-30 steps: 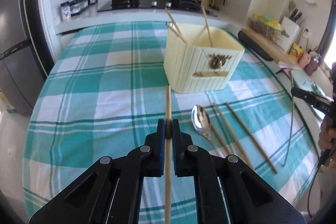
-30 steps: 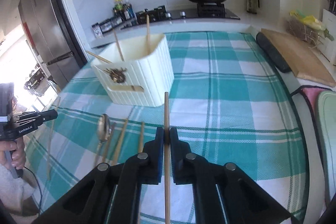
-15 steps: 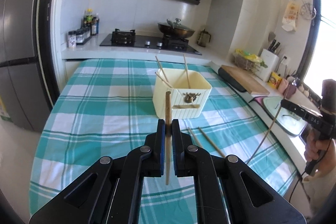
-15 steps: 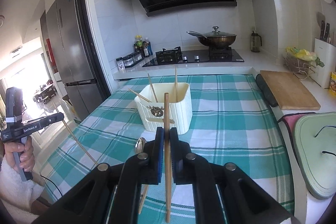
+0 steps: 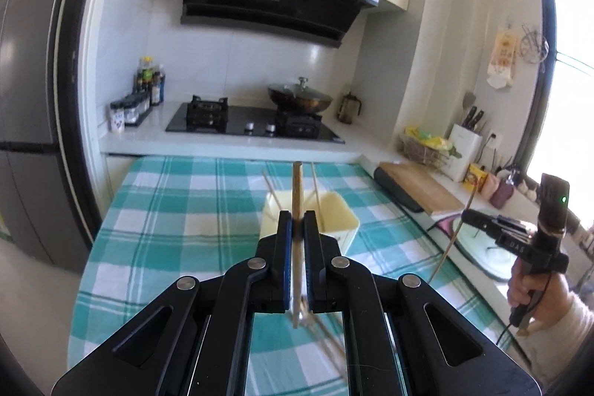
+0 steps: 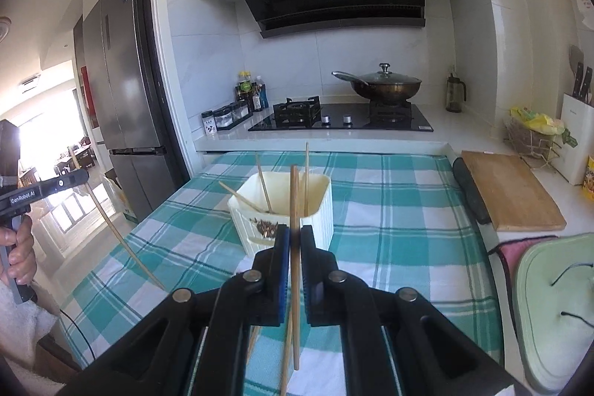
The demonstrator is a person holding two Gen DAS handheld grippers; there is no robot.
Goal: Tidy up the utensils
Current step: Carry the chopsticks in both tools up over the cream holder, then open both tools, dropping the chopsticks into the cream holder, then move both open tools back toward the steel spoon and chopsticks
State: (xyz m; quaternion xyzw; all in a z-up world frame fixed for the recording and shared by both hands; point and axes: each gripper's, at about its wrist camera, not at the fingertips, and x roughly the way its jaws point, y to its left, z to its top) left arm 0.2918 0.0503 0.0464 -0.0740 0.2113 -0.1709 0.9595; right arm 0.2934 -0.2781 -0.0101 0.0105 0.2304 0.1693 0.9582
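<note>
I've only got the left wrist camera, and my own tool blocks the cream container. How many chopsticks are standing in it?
Observer: Three standing chopsticks are in the cream container. One leans out over its left rim.
Operator: Is the right tool gripping squarely?
Observer: Yes. The right tool is shut on the right chopstick near its middle. The stick stands nearly upright in front of the container.
Operator: How does my stick look from outside?
Observer: The left tool is shut on the left chopstick, which slants down to the right. Its lower tip is over the left edge of the tablecloth.
</note>
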